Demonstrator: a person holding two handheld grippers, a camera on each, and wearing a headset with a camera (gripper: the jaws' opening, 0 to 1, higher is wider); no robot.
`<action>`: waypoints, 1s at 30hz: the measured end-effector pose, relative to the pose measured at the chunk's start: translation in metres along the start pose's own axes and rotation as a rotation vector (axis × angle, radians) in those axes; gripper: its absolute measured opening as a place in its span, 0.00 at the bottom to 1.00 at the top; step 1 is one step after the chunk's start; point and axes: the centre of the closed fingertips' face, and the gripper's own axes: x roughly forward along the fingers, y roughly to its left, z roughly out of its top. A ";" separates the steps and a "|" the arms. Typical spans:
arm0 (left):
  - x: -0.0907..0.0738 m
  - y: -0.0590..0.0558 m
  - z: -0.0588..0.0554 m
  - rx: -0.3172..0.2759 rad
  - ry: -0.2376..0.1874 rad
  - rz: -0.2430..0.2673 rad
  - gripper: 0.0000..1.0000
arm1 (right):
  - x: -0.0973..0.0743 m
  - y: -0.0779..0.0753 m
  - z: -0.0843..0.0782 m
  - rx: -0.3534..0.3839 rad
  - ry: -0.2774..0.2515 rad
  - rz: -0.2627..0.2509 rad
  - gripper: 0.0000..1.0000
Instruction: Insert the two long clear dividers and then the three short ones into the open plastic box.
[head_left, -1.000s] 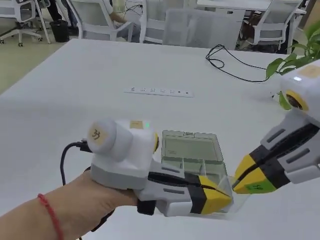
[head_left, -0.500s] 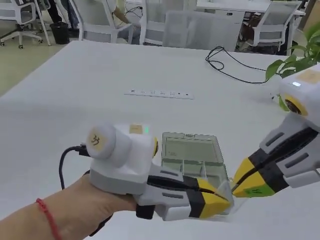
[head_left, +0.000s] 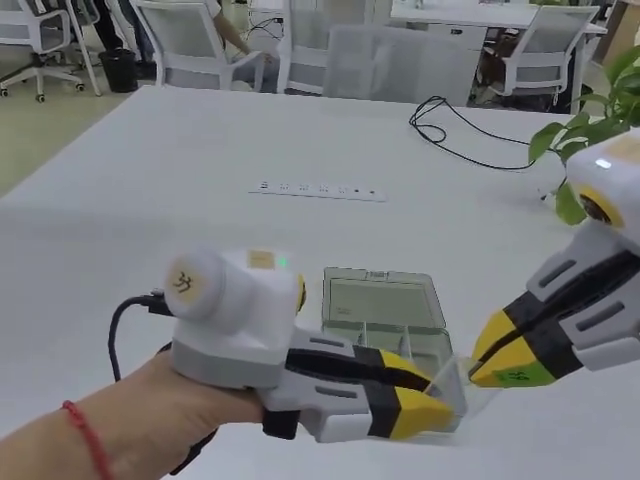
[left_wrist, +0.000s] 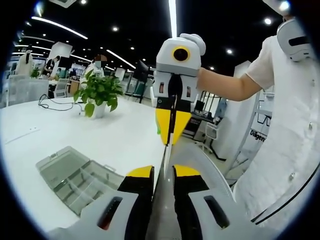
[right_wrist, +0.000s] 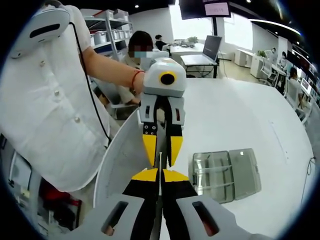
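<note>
The open clear plastic box (head_left: 384, 301) lies on the white table (head_left: 200, 200), lid flat behind its compartments. It also shows as the box (left_wrist: 75, 175) and the box (right_wrist: 225, 175). My right gripper (head_left: 480, 368) reaches in from the right and is shut on a thin clear divider (head_left: 458, 373) near the box's front right corner. Edge-on, that divider (left_wrist: 168, 130) runs from the right gripper (left_wrist: 170, 142) down between my left gripper's (left_wrist: 163, 172) jaws, which stand slightly apart. The left gripper (head_left: 436, 398) points right, tip to tip with the right one. My right gripper (right_wrist: 161, 175) faces the left gripper (right_wrist: 161, 162).
A white power strip (head_left: 318, 187) lies mid-table behind the box. A black cable (head_left: 455, 130) loops at the far right, beside a green plant (head_left: 585, 135). Office chairs (head_left: 200, 40) stand past the table's far edge. A person's hand (head_left: 130, 420) holds the left gripper.
The left gripper has slid slightly back to the left and down. The right gripper stays in place with the divider. The box has not moved.
</note>
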 end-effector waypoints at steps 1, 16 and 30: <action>0.000 0.000 0.000 0.002 0.000 0.003 0.13 | -0.001 -0.001 -0.001 -0.003 0.002 -0.006 0.03; -0.017 0.017 -0.006 0.006 0.002 0.093 0.37 | -0.007 -0.014 -0.009 -0.003 0.033 -0.055 0.03; -0.034 0.035 -0.012 0.041 0.018 0.179 0.64 | -0.012 -0.036 -0.019 0.006 0.069 -0.105 0.03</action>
